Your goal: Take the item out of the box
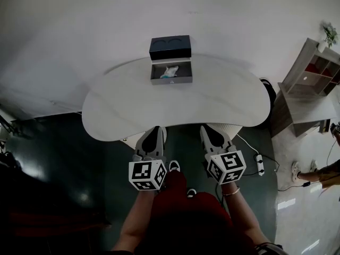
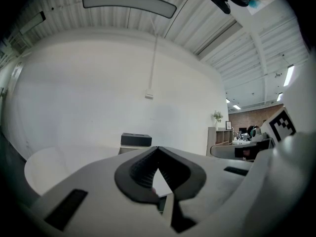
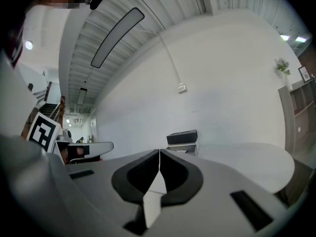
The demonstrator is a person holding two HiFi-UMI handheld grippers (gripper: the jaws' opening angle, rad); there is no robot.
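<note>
An open grey box [image 1: 171,73] sits at the far middle of the white table [image 1: 138,108], its dark lid [image 1: 170,47] standing up behind it. A white and pale-blue item [image 1: 169,71] lies inside. The box also shows far off in the left gripper view [image 2: 136,141] and the right gripper view [image 3: 182,140]. My left gripper [image 1: 154,133] and right gripper [image 1: 209,132] hover side by side at the table's near edge, well short of the box. Both have their jaws shut with nothing between them.
A wooden shelf unit [image 1: 313,70] with a small plant [image 1: 330,35] stands at the right. A power strip [image 1: 260,164] and cable lie on the floor by the table. A person's feet [image 1: 303,169] show at the right edge.
</note>
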